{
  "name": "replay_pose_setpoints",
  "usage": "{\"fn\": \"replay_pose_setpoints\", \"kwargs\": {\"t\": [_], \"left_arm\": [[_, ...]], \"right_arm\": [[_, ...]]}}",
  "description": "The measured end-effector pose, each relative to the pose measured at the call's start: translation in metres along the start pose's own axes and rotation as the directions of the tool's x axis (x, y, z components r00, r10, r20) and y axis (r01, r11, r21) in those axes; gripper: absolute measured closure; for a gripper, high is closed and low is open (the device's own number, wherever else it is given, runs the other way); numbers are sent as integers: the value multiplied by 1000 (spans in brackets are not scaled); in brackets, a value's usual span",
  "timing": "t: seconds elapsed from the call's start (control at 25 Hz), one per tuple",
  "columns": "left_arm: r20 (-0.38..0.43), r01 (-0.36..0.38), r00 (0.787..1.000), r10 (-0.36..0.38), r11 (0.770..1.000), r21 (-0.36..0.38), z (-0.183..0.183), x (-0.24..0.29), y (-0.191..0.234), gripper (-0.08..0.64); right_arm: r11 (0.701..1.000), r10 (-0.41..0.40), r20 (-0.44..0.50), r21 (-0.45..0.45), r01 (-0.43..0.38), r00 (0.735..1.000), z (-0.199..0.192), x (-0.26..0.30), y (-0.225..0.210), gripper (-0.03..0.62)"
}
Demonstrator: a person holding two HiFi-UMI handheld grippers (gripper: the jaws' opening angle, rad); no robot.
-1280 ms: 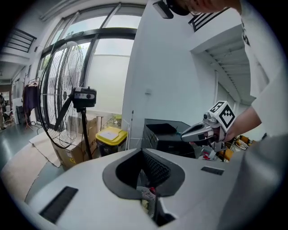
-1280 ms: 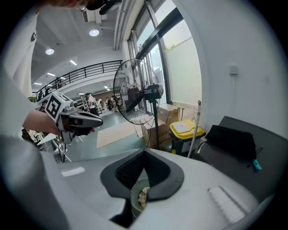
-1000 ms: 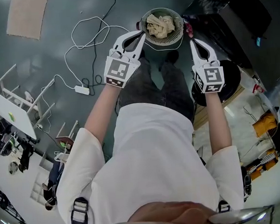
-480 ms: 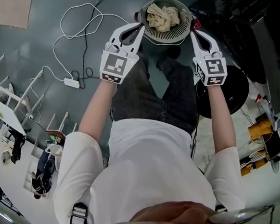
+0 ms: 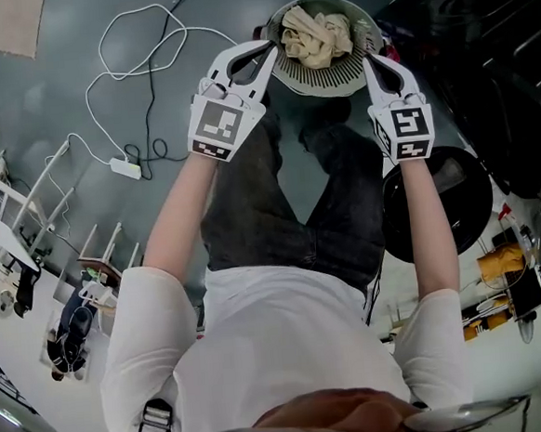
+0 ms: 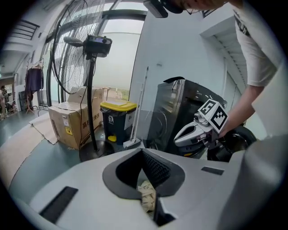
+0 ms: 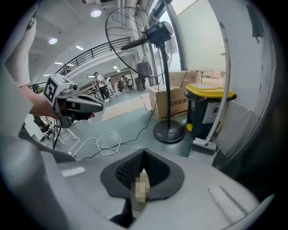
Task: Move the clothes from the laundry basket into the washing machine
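Beige clothes (image 5: 317, 34) lie crumpled in the round laundry basket (image 5: 321, 87), which sits on the grey floor at 12 o'clock in the head view, just past the person's knees. The left gripper (image 5: 269, 50) has its tip at the basket's 9 o'clock edge, and its fingers are pressed together with nothing between them; the beige cloth seen past them in the left gripper view lies below, in the basket. The right gripper (image 5: 367, 59) is at the basket's 4 o'clock edge, its fingers likewise closed on nothing. The two grippers are well apart, one on each side of the basket. The dark washing machine (image 6: 177, 112) stands to the person's 2 o'clock, behind the right gripper as the left gripper view shows it. A white power strip (image 5: 124, 166) with its looping cable lies on the floor at 9 o'clock, and a standing fan (image 7: 159, 30), a yellow-lidded bin (image 7: 209, 108) and a cardboard box (image 6: 67, 123) stand beyond the basket
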State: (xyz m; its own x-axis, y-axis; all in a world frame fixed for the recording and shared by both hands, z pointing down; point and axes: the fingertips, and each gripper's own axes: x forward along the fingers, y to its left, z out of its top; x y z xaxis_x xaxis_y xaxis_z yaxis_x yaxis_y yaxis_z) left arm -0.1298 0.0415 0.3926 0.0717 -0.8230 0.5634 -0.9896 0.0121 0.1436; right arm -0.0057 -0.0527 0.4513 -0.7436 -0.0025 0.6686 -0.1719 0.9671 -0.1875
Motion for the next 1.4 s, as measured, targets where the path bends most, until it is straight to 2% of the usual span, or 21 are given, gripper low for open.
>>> {"fn": "replay_pose_setpoints", "kwargs": {"t": [0.2, 0.52, 0.76, 1.04, 1.24, 1.4], "left_arm": [[-4, 20, 1000, -20, 999, 25, -29, 33, 22, 554], [-29, 73, 997, -70, 988, 135, -79, 90, 57, 554], [-46, 104, 994, -97, 978, 182, -121, 131, 95, 554], [-29, 115, 993, -112, 974, 194, -177, 164, 129, 554], [-22, 109, 994, -107, 971, 215, -200, 182, 152, 554], [-2, 102, 995, -104, 972, 209, -209, 196, 162, 554]], "right_arm": [[998, 37, -65, -53, -41, 997, -31, 45, -9, 581], [975, 135, -180, -149, -163, 974, -88, 120, -15, 581], [938, 189, -295, -229, -262, 936, -128, 174, -18, 581], [902, 202, -393, -281, -326, 897, -186, 226, -16, 580], [891, 212, -461, -270, -364, 862, -224, 253, -16, 537], [917, 213, -500, -193, -348, 839, -253, 271, -21, 455]]}}
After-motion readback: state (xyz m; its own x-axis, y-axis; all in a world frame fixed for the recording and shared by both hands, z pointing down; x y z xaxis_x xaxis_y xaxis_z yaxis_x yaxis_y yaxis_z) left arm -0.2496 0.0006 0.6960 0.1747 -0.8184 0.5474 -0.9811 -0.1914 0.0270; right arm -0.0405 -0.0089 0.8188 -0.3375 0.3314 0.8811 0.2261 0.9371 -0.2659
